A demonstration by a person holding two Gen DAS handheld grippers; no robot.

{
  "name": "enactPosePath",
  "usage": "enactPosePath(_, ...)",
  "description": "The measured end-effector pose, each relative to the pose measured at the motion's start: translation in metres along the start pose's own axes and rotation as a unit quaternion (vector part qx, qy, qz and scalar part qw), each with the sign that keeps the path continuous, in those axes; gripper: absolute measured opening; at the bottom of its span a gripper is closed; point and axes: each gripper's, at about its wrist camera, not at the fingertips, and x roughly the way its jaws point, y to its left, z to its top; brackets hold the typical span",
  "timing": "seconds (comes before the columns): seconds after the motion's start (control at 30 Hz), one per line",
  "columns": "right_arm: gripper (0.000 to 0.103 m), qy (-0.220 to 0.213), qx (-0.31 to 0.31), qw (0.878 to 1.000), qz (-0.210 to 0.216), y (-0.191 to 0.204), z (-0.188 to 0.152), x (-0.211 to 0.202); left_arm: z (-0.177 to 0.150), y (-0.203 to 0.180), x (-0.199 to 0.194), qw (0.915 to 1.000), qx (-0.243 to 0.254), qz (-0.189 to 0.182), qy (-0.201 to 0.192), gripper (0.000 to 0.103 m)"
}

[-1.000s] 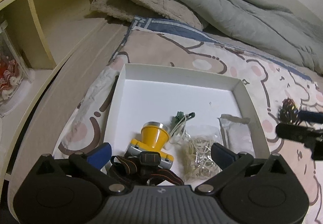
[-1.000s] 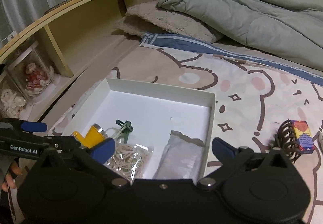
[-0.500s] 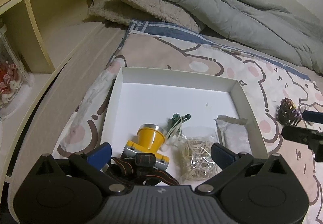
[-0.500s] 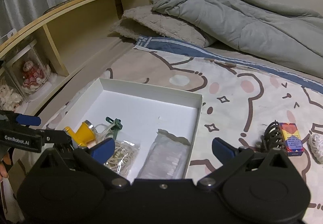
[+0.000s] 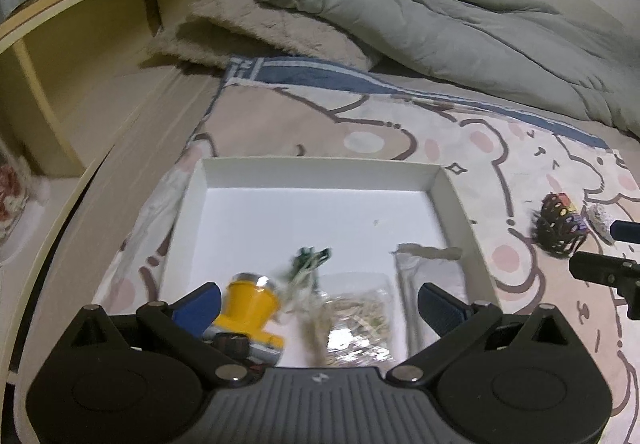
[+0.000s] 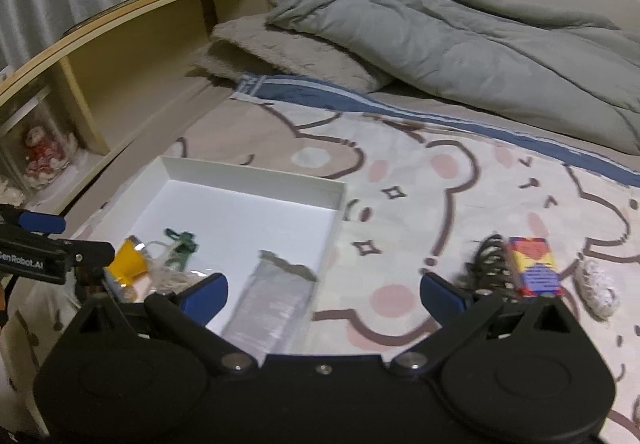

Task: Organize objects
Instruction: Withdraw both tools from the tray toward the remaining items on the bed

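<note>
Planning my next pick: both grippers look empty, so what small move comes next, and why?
Probably ease the open right gripper right toward the dark hair claw beside the card box; both lie outside the white box.

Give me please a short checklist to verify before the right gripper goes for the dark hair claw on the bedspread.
1. Right gripper open and holding nothing: ok.
2. Dark hair claw visible outside the white box: ok.
3. Claw free of neighbours: not ok, the colourful small box lies against it.
4. Free space in the white box: ok, far half bare.
5. Left gripper out of the way: ok, open over the box.
6. Claw's exact shape: cannot tell, blurred.
</note>
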Motion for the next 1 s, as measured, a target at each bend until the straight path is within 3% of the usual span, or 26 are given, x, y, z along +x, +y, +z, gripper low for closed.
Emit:
enactPosePath(0.6, 0.103, -0.023, 0.056, 0.996, -0.064, -0.100, -0.020, -0.051, 0.024, -0.108, 0.007, 0.9968, 0.059, -0.047, -0.026, 0.103)
enactPosePath(1.0, 0.103, -0.046, 0.087, 0.990, -0.101, -0.159, -0.037, -0.084, 0.031, -0.161, 0.013, 0.9936, 0.069, -0.079, -0.043, 0.103)
